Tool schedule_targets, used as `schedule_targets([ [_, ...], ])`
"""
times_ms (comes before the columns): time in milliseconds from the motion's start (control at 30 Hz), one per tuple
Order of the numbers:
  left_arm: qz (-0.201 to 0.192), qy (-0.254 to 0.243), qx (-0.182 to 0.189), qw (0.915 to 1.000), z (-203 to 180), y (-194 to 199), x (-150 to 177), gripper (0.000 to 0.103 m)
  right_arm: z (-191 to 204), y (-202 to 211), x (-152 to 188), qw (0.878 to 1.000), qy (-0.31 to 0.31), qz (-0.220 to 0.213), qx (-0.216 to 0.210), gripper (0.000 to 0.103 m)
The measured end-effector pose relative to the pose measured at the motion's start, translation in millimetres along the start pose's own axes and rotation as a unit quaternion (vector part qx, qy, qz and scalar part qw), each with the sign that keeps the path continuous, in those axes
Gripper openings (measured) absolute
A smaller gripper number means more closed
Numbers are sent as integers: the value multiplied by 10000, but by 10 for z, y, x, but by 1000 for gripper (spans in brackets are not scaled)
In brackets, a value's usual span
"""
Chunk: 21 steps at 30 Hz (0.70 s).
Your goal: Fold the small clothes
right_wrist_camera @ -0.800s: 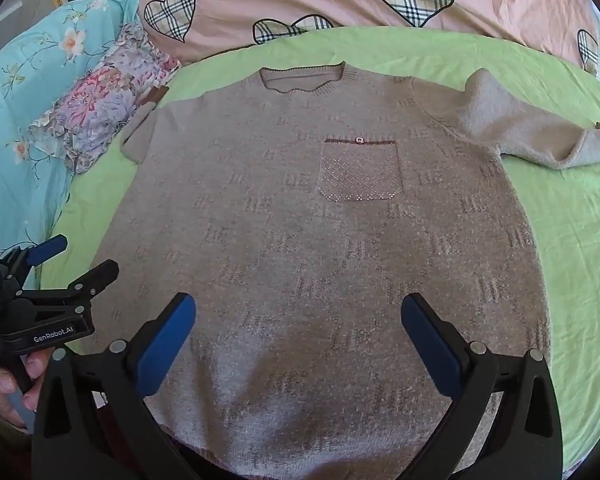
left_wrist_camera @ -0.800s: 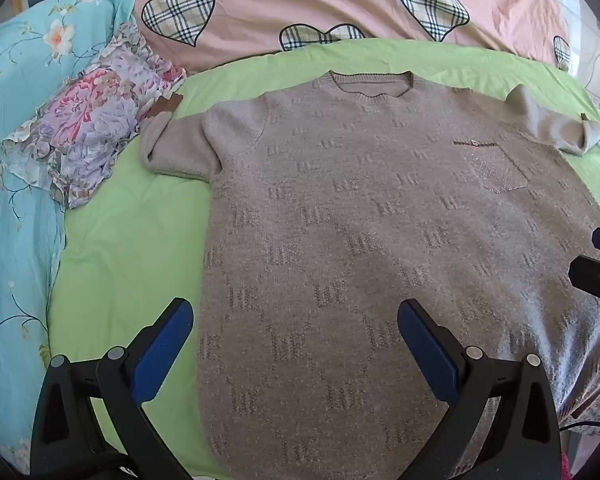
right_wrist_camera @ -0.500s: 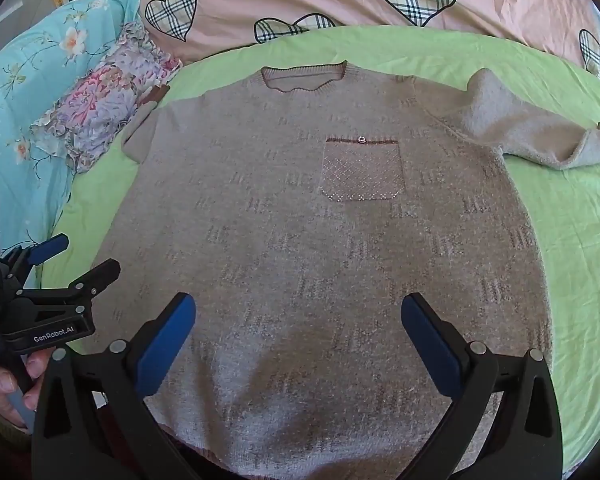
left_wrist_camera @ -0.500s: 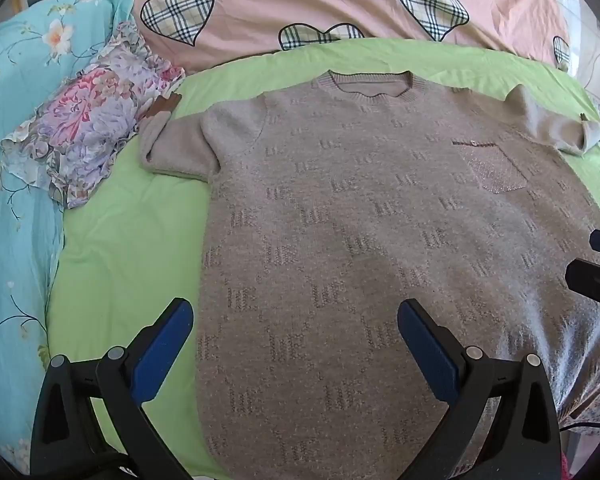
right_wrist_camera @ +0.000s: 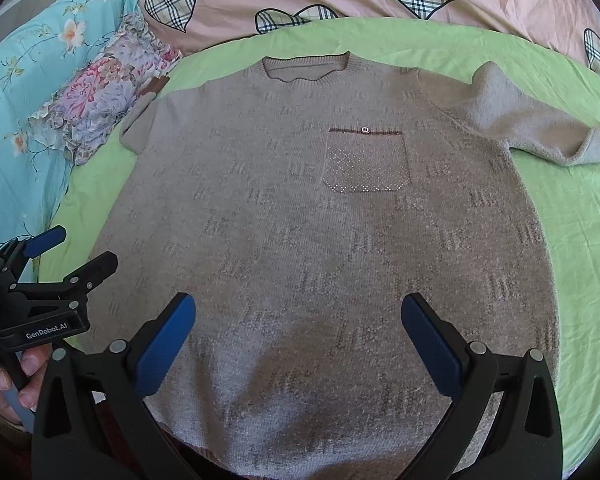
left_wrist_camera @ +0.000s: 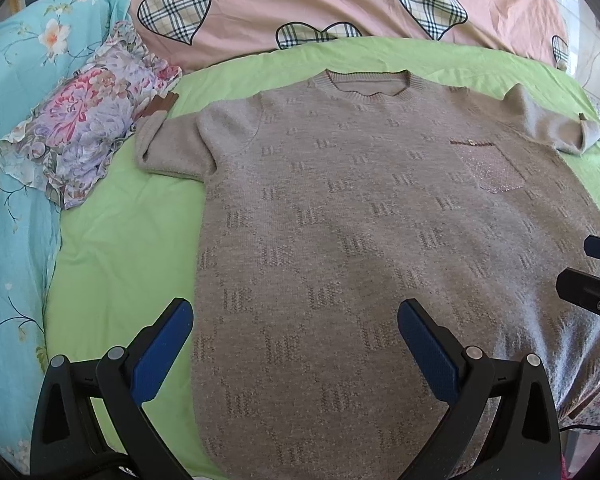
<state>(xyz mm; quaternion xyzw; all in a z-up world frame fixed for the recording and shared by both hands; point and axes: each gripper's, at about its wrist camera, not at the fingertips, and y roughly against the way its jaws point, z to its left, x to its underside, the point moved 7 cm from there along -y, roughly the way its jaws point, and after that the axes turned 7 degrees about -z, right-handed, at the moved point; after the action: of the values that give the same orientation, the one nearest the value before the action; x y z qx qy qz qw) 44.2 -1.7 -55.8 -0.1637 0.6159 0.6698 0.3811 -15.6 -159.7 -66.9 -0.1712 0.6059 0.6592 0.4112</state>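
Observation:
A taupe knitted short-sleeved sweater (left_wrist_camera: 360, 232) with a studded chest pocket (right_wrist_camera: 366, 164) lies flat, front up, on a green sheet (left_wrist_camera: 128, 248); it also shows in the right wrist view (right_wrist_camera: 320, 240). Its right sleeve (right_wrist_camera: 540, 132) is spread out with the cuff curled. My left gripper (left_wrist_camera: 296, 344) is open and empty, hovering over the sweater's lower left part. My right gripper (right_wrist_camera: 298, 340) is open and empty above the sweater's hem. Each gripper shows at the edge of the other's view.
A pink quilt with plaid hearts (left_wrist_camera: 340, 4) lies behind the sweater. A floral cloth (left_wrist_camera: 84, 128) sits on a turquoise flowered sheet (left_wrist_camera: 12, 240) at the left. The green sheet extends to the right of the sweater (right_wrist_camera: 580, 248).
Both grippers have drifted only slightly; the sweater sits a touch lower in both views. The jaws stay open and nothing was grasped.

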Motion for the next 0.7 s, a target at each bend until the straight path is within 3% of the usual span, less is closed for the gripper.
schedule_targets([
  [700, 0, -37, 34, 10000, -3, 0, -55, 102, -25, 80, -46, 9999, -82, -88, -89, 102],
])
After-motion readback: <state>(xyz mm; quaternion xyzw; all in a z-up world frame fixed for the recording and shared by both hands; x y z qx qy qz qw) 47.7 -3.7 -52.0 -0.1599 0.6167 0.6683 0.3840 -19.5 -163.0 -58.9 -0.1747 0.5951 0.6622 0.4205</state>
